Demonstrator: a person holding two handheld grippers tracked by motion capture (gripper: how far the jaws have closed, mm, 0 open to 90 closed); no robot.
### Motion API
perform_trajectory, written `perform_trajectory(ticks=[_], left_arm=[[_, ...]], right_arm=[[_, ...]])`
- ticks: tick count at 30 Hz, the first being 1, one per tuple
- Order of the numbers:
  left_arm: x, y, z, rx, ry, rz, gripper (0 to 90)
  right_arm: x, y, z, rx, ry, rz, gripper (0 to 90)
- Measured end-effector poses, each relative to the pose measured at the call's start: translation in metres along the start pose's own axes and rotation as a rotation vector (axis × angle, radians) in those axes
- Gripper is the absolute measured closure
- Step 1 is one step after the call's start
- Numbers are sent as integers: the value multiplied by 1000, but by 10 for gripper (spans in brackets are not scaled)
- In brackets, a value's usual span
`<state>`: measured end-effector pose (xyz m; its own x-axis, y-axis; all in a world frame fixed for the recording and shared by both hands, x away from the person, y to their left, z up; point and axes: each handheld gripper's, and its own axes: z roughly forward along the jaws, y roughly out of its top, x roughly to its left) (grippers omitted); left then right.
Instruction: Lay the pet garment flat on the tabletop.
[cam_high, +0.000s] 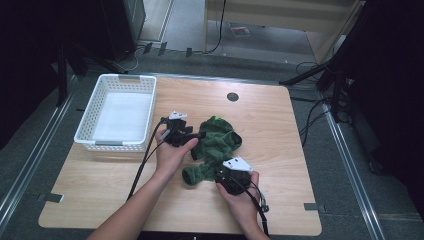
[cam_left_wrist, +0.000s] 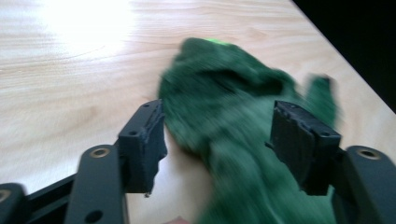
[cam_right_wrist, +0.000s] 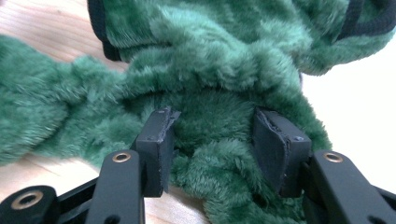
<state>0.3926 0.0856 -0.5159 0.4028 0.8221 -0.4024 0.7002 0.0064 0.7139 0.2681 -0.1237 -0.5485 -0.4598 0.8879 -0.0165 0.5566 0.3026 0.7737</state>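
- Green fleece garment (cam_high: 216, 145): lies crumpled near the middle of the wooden table (cam_high: 280, 165), right of the white basket (cam_high: 118, 112); a narrow part trails toward the person's edge.
- Left gripper (cam_high: 200, 134): held in the left hand (cam_high: 170, 152) at the garment's left edge, pointing right across it. In the left gripper view the gripper (cam_left_wrist: 219, 140) has its jaws standing well apart, with the blurred green fabric (cam_left_wrist: 233, 140) between them but neither pad pressing on it.
- Right gripper (cam_high: 222, 170): held in the right hand (cam_high: 242, 200) at the near end of the garment. In the right gripper view the gripper (cam_right_wrist: 212, 144) has its jaws parted about halfway, with fleece (cam_right_wrist: 210, 70) bunched between and beneath them; the pads do not clamp it.
- Basket: stands on the table's far left corner, well apart from both grippers.
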Motion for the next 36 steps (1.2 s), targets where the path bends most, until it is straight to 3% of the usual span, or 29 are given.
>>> perform_trajectory(ticks=[1, 2, 3, 7, 10, 11, 12, 14, 15, 17, 21, 27, 30, 31, 32, 33, 34, 35, 36], left_arm=[[8, 9, 13, 9, 17, -25, 347], [8, 9, 13, 9, 17, -25, 343], [12, 18, 26, 20, 47, -35, 343], [17, 25, 50, 57, 77, -17, 323], [13, 23, 61, 63, 108, 18, 318], [13, 23, 61, 63, 108, 18, 371], [6, 21, 63, 63, 164, 70, 454], [2, 19, 65, 66, 192, 114, 669], [2, 18, 66, 66, 182, 114, 816], [4, 20, 66, 52, 185, 104, 900], [10, 28, 65, 31, 222, 119, 900], [18, 38, 64, 23, 228, 105, 900], [22, 38, 68, 25, 209, 75, 900], [21, 36, 70, 24, 181, 67, 900], [21, 35, 71, 31, 135, 57, 900], [20, 34, 71, 35, 87, 54, 899], [17, 34, 69, 15, 84, 68, 832], [16, 34, 66, 0, 83, 78, 701], [15, 35, 62, -8, 57, 75, 630]], right_arm=[[1, 0, 0, 4, -2, -1, 490], [1, 0, 1, 6, -1, 2, 487], [0, 0, 1, 13, 6, 6, 483], [-3, 0, 2, 24, 23, 25, 492], [-1, 0, 2, 21, 26, 4, 588], [-1, 0, 2, 21, 26, 4, 588], [1, 0, 1, 21, 42, -16, 704], [4, -1, 0, 19, 54, -24, 781], [4, -1, 0, 22, 61, -28, 815], [4, -1, -2, 33, 79, -28, 844], [6, -6, -15, 80, 142, -51, 857], [14, -18, -34, 118, 187, -92, 866], [18, -25, -45, 136, 191, -130, 866], [17, -25, -46, 138, 195, -132, 853], [15, -24, -46, 142, 202, -117, 812], [13, -23, -46, 130, 215, -95, 715], [9, -22, -47, 113, 244, -86, 595], [7, -18, -52, 95, 293, -72, 533], [5, -14, -57, 69, 322, -81, 503]])
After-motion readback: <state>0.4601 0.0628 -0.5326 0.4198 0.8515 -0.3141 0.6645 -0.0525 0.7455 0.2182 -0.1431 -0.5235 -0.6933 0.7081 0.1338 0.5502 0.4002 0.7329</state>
